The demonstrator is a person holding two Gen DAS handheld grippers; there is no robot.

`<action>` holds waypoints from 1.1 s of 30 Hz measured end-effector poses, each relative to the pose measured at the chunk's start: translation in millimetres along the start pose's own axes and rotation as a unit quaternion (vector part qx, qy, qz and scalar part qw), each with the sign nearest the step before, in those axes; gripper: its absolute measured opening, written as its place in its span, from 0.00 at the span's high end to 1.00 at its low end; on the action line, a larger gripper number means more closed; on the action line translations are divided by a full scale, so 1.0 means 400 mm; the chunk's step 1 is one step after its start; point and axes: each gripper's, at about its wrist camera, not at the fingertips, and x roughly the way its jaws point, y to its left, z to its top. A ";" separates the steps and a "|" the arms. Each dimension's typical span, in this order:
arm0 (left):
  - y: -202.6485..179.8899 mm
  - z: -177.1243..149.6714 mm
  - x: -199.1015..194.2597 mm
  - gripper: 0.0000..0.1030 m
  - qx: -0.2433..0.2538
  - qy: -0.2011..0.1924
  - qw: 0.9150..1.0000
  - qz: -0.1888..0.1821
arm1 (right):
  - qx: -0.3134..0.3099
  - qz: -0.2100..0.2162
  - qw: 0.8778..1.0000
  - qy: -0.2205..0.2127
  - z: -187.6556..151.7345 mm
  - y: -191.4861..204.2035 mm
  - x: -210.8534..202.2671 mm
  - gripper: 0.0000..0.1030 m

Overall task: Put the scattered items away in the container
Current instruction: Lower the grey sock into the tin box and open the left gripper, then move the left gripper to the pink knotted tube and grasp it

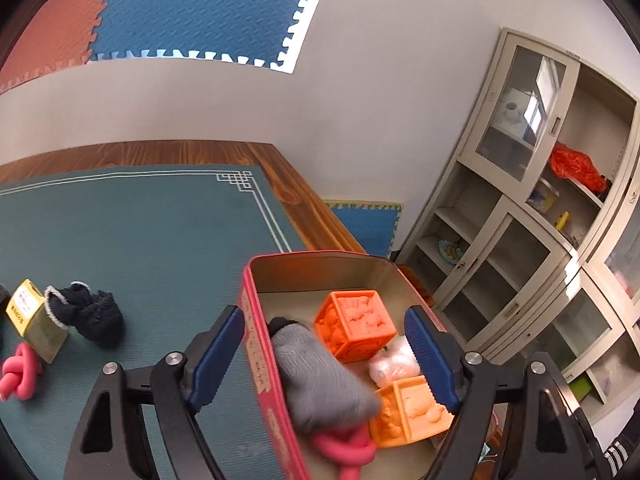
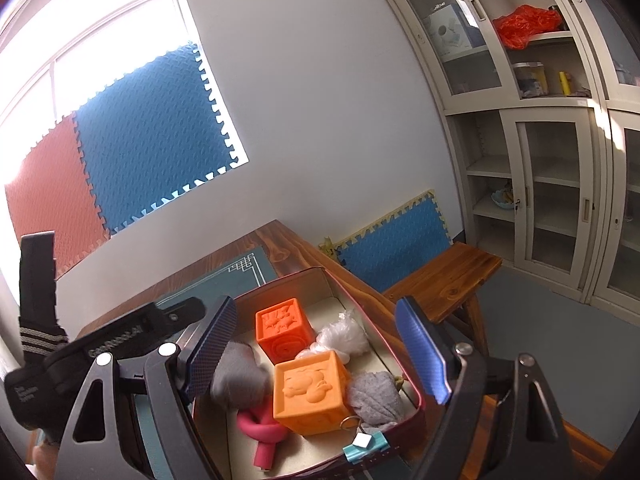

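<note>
While jaws gape, grey sock [image 1: 320, 376] – long axis along tin [image 1: 256, 344].

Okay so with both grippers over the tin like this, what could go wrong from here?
1. The grey sock looks blurred below the open left hand-held gripper, probably just released; it might drape over the red tin wall instead of settling inside.
2. The right hand-held gripper hangs open over the same tin, so the two could collide.
3. The tin is crowded with the orange cubes, leaving little room for the dark knitted bootie, yellow box and pink knot.
</note>
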 end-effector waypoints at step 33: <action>0.472 -0.092 -0.235 0.19 -0.110 -0.004 0.983 0.148 | -0.110 -0.014 0.994 -0.009 -0.065 0.109 0.018 0.18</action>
